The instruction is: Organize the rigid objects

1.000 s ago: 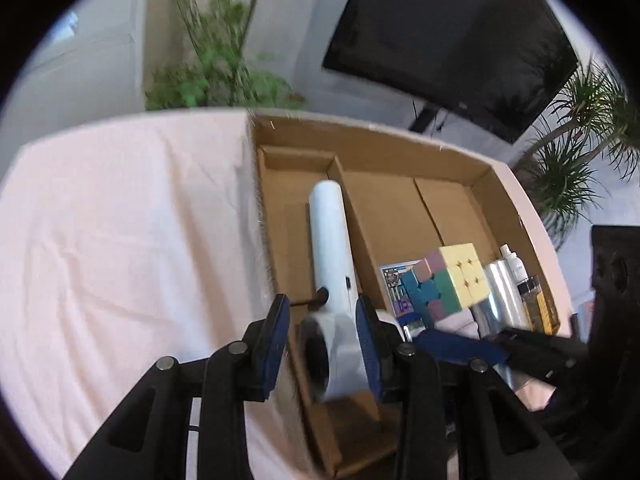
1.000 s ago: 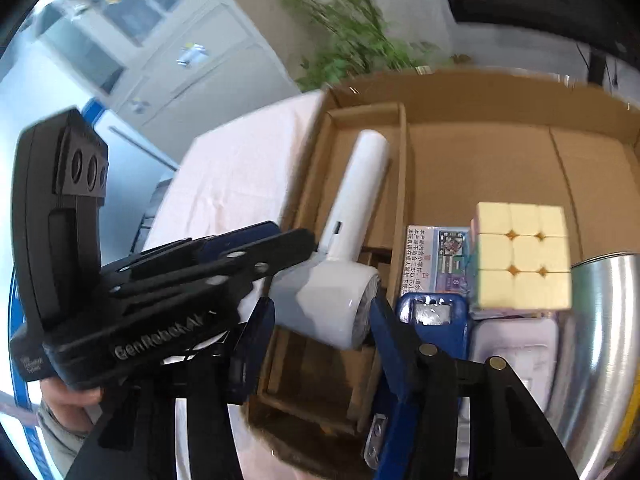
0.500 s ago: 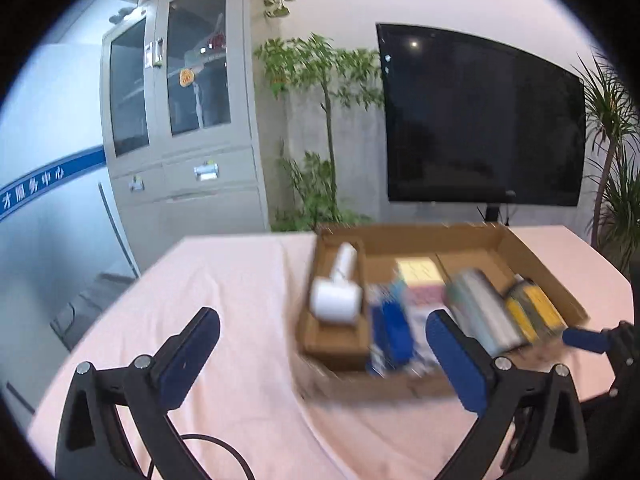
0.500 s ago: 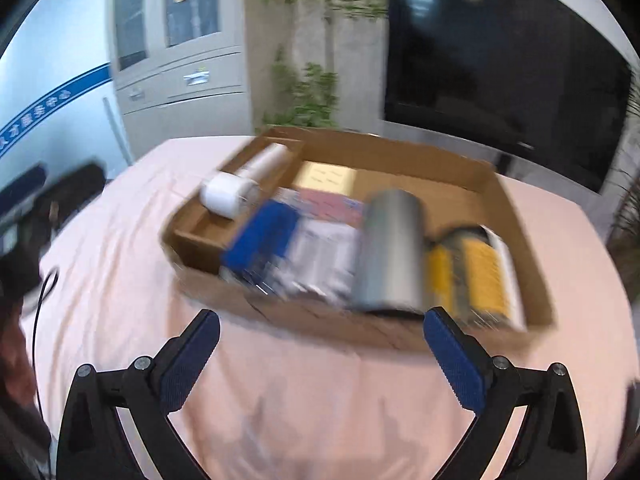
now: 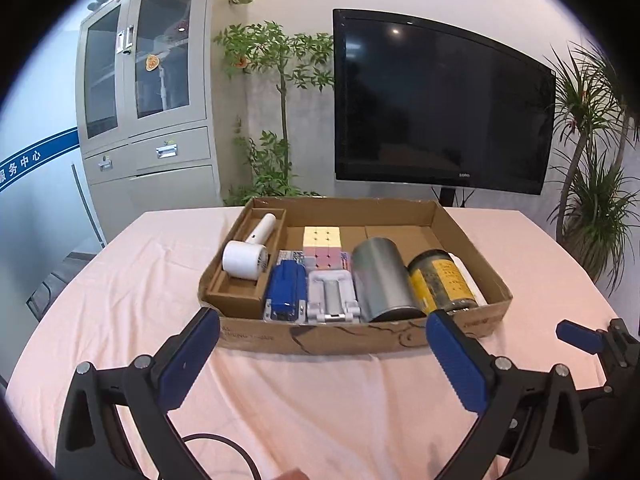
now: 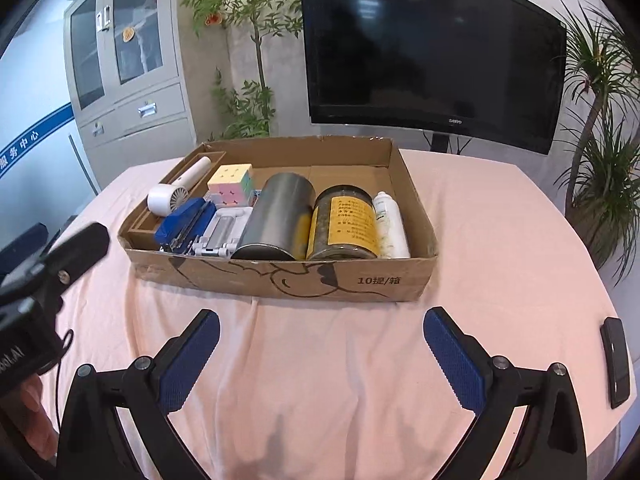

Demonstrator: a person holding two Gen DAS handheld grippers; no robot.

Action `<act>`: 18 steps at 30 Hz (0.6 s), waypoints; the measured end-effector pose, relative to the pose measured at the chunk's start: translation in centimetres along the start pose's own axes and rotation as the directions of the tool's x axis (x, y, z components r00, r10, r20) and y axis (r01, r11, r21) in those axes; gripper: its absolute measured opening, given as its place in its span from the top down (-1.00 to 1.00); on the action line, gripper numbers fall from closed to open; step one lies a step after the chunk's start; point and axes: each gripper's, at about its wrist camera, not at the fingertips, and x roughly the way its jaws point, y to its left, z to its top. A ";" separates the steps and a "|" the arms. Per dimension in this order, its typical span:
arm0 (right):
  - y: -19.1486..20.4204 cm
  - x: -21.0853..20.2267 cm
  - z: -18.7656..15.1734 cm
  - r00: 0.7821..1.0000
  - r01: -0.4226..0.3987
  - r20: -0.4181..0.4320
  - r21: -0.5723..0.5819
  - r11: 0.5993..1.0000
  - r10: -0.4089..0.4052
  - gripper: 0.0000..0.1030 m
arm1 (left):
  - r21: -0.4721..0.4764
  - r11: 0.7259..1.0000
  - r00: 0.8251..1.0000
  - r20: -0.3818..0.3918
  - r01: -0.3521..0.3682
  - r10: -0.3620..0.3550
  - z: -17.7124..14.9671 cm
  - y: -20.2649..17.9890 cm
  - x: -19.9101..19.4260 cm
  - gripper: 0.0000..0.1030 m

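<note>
At the left edge of the right wrist view, the left gripper (image 6: 48, 264) is cut off; small print on the yellow-labelled jar (image 6: 346, 224) is unreadable.

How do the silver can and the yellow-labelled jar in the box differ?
The silver can has a plain, opaque brushed-metal wall; the yellow-labelled jar is see-through, with dark contents and a printed yellow label. The silver can looks slightly longer and reaches further back in the cardboard box than the jar. Shared: both are cylinders lying on their sides, side by side, ends toward the front wall.
</note>
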 end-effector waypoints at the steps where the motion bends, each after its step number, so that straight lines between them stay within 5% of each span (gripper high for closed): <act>1: -0.1 -0.1 0.0 1.000 -0.003 0.003 -0.002 1.000 0.003 -0.99 | 0.000 1.000 1.000 0.000 -0.001 0.001 0.0 -0.2 -0.1 -0.98; 18: 1.0 0.7 0.6 1.000 -0.013 0.018 -0.030 0.999 0.014 -0.99 | -0.033 0.999 0.999 -0.044 0.019 -0.020 0.0 0.3 2.4 -0.98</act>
